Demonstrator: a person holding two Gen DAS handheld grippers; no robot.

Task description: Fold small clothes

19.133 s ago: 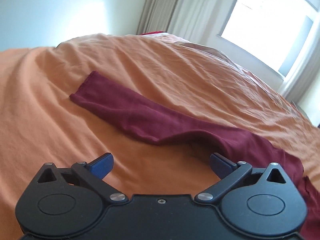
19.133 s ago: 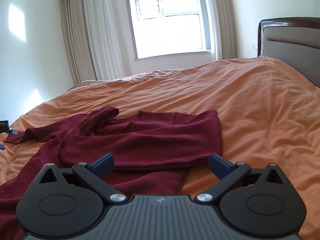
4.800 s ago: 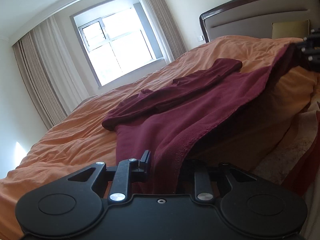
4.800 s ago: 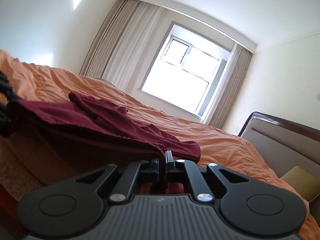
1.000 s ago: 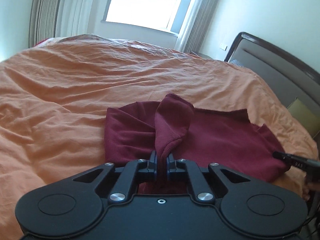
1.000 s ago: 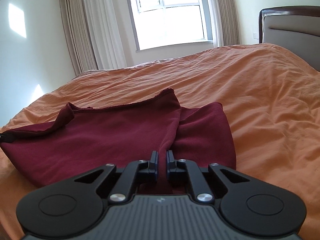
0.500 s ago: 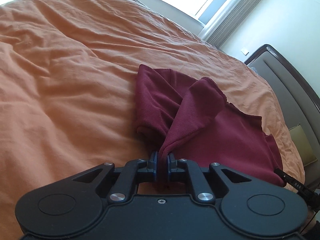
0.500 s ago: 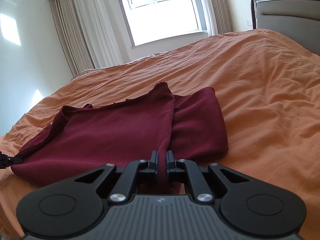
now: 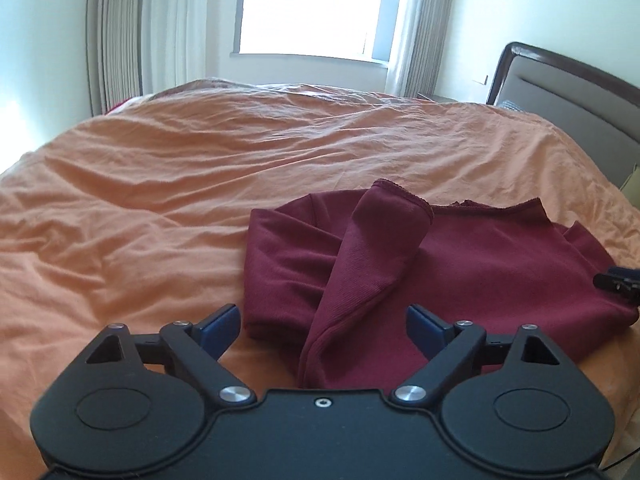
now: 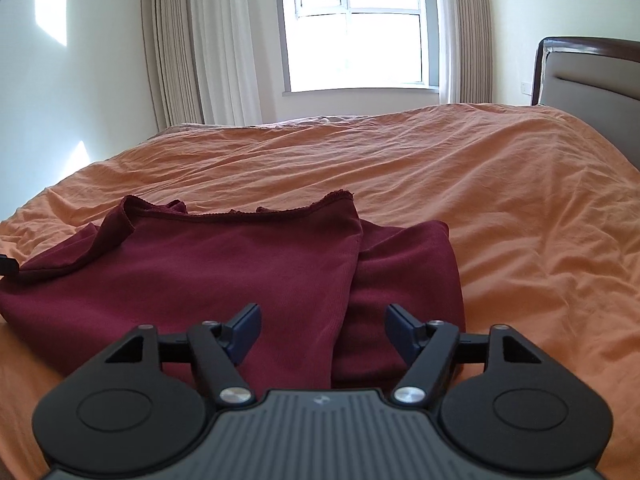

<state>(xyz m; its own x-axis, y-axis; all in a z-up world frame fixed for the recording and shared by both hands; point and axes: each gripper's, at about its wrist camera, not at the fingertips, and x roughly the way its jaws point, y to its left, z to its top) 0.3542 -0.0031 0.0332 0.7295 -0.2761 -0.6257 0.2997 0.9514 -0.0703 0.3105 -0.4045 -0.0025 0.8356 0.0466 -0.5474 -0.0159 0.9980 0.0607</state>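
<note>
A dark red garment (image 9: 472, 272) lies folded on the orange bedspread (image 9: 168, 184). Its top layer is doubled over, with a raised fold (image 9: 384, 240) near its left end. My left gripper (image 9: 323, 327) is open, its blue pads either side of the near edge of that fold, holding nothing. In the right wrist view the garment (image 10: 240, 264) lies flat with a folded panel (image 10: 404, 276) at its right end. My right gripper (image 10: 323, 334) is open over the near edge, holding nothing. The right gripper's tip (image 9: 618, 282) shows at the garment's right end.
The bedspread (image 10: 500, 184) stretches wide behind and beside the garment. A padded headboard (image 9: 568, 92) stands at the right. A window (image 10: 356, 28) with curtains (image 10: 188, 48) is behind the bed. The bed's near edge is just below both grippers.
Both grippers were shut on the garment's edge half a second ago and have opened, letting it go. The top layer now rests on the lower one.
</note>
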